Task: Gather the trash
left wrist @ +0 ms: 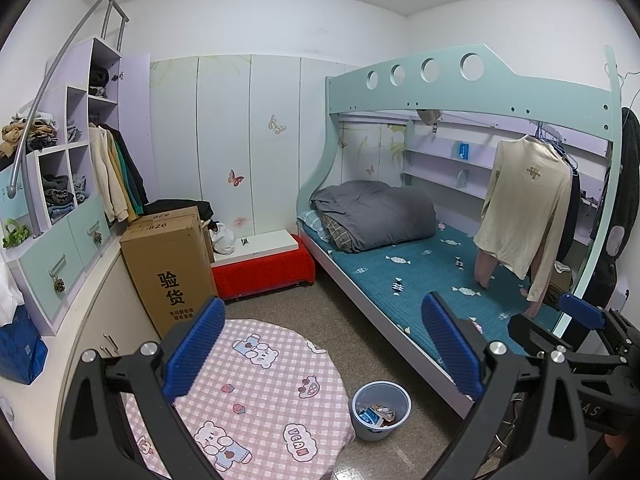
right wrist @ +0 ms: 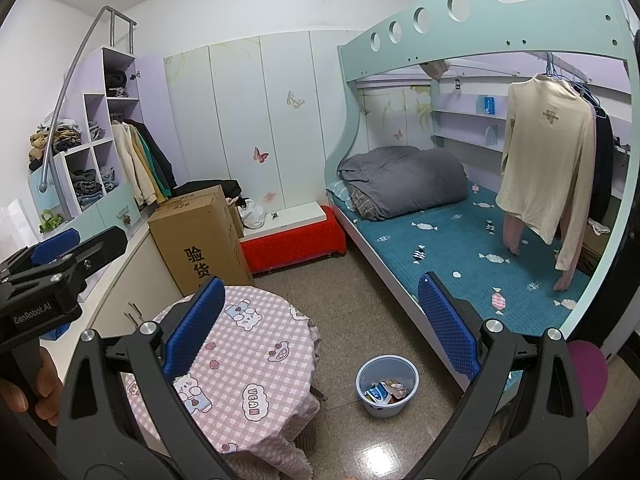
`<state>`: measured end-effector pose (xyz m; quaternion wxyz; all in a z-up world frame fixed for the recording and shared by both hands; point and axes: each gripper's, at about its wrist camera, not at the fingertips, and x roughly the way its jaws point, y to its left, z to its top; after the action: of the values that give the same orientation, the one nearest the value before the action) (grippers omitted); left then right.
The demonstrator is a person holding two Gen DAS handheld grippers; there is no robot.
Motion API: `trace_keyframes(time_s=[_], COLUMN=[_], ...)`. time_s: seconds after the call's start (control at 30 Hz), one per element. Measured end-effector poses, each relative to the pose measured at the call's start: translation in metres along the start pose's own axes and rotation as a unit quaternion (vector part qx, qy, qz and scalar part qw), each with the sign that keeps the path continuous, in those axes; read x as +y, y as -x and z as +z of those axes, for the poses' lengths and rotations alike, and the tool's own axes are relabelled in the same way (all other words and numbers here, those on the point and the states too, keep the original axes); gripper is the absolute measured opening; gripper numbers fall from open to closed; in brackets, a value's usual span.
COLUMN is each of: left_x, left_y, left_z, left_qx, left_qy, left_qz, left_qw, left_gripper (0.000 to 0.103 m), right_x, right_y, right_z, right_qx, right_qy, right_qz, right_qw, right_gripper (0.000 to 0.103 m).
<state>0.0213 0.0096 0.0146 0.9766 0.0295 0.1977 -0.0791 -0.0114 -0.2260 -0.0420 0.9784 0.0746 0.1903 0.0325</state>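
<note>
A small light-blue trash bin (left wrist: 381, 410) (right wrist: 387, 385) stands on the floor between the round table and the bed, with crumpled wrappers (left wrist: 376, 416) (right wrist: 383, 392) inside. My left gripper (left wrist: 324, 348) is open, held high above the table and bin, with nothing between its blue pads. My right gripper (right wrist: 320, 328) is open too and empty. Each gripper shows at the edge of the other's view: the right gripper (left wrist: 580, 320) at the right, the left gripper (right wrist: 56, 256) at the left, held by a hand (right wrist: 28, 396).
A round table (left wrist: 256, 392) (right wrist: 248, 360) with a pink checked cloth stands at the lower left. A cardboard box (left wrist: 168, 268), a red bench (left wrist: 264, 268), a bunk bed (left wrist: 440, 276) with hanging clothes (left wrist: 524, 200) and shelves (left wrist: 60, 168) ring the tiled floor (right wrist: 352, 288).
</note>
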Motion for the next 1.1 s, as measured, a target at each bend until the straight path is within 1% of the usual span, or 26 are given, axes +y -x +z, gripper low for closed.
trace_keyframes(time_s=[0.33,1.1], left_x=[0.004,0.019], left_y=[-0.002,0.001], left_z=[-0.003,-0.003], left_qx=[0.0,-0.002], left_qy=[-0.001,0.0], left_qz=[0.001,0.012], left_qw=[1.0,0.9999], left_gripper=[0.097,0.097], right_x=[0.0,0.007], right_y=[0.0,-0.016], right_z=[0.001,0.005], right_qx=[0.001,0.012], right_qy=[0.0,0.003], right_qz=[0.0,0.015], right_qw=[1.0,1.0], right_gripper=[0.095,0.095])
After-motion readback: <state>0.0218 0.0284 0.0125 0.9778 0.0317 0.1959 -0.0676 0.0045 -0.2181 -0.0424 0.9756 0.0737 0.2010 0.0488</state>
